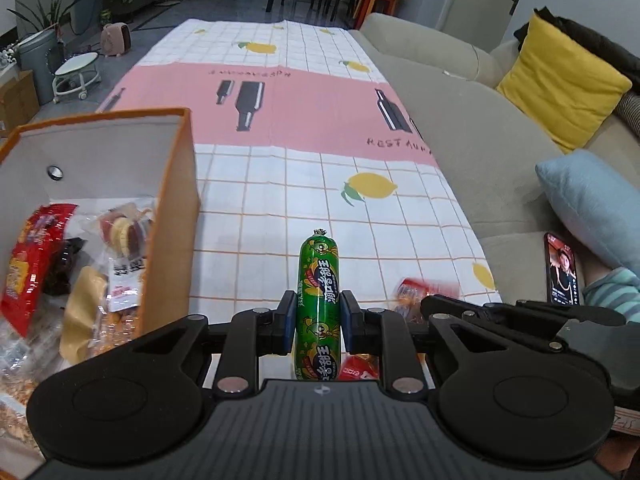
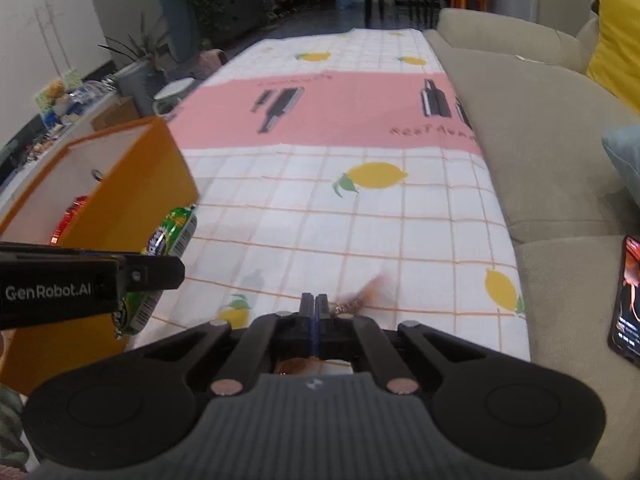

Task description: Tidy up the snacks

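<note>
My left gripper is shut on a green sausage stick and holds it above the tablecloth, just right of the orange box. The box holds several snack packs, among them a red one. In the right wrist view the left gripper and the green sausage show at the left, beside the orange box. My right gripper is shut; a blurred brown snack wrapper sticks out at its right, and the grip on it is unclear. A red snack pack lies near the right gripper.
A lemon-and-pink tablecloth covers the table. A beige sofa with yellow and blue cushions runs along the right. A phone lies on the sofa. Chairs, plants and a stool stand beyond the table.
</note>
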The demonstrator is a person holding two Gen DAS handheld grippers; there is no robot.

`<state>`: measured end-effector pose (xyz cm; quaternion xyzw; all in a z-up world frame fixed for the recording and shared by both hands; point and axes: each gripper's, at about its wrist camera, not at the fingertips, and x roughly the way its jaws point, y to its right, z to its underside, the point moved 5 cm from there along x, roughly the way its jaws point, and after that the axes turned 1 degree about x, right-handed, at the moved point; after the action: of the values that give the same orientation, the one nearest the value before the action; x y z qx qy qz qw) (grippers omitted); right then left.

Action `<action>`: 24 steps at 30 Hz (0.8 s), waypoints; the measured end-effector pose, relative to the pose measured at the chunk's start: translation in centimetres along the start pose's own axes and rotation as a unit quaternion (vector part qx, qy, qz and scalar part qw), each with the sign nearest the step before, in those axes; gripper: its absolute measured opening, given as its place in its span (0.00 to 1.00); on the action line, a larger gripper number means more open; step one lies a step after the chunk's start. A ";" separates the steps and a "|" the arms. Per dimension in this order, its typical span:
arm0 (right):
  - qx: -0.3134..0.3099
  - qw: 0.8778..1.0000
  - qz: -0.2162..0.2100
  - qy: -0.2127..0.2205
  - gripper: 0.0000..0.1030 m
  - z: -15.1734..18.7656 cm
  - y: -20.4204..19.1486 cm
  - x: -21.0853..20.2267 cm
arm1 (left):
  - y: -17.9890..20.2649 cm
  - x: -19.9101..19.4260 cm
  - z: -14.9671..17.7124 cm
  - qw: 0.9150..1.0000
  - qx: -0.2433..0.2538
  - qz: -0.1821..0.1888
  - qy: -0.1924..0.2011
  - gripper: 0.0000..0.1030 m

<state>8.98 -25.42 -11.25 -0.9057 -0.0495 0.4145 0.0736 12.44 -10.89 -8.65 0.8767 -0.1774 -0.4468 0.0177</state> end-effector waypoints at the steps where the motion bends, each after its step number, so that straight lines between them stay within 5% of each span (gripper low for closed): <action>1: -0.010 1.000 -0.001 0.008 0.00 -0.2 -0.4 -0.4 | -0.2 -0.3 -0.1 1.000 0.000 -0.003 0.002 0.24; 5: -0.031 0.999 -0.004 0.027 0.00 -0.6 -1.6 -1.5 | -1.1 -0.9 -0.1 1.000 -0.009 -0.006 0.004 0.24; 8: 0.022 1.000 0.001 -0.002 0.02 0.3 -0.2 -0.5 | -1.9 -1.7 -0.2 1.000 -0.019 -0.011 0.010 0.24; 10: 0.063 0.998 0.017 -0.027 0.37 1.2 1.2 0.6 | -2.7 -2.6 -0.5 0.999 -0.028 -0.012 0.021 0.24; 15: 0.116 0.991 0.027 -0.062 0.61 2.1 2.6 2.6 | -5.0 -4.8 -1.8 0.997 -0.051 -0.019 0.051 0.24; 24: 0.137 0.984 0.078 -0.084 0.72 2.4 1.8 5.4 | -11.2 -6.8 -2.4 0.993 -0.090 -0.054 0.057 0.24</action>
<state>10.73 -26.15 -17.11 -0.8501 0.0722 0.4964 0.1603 13.98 1.48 -3.99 0.9040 -0.0873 -0.4104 0.0821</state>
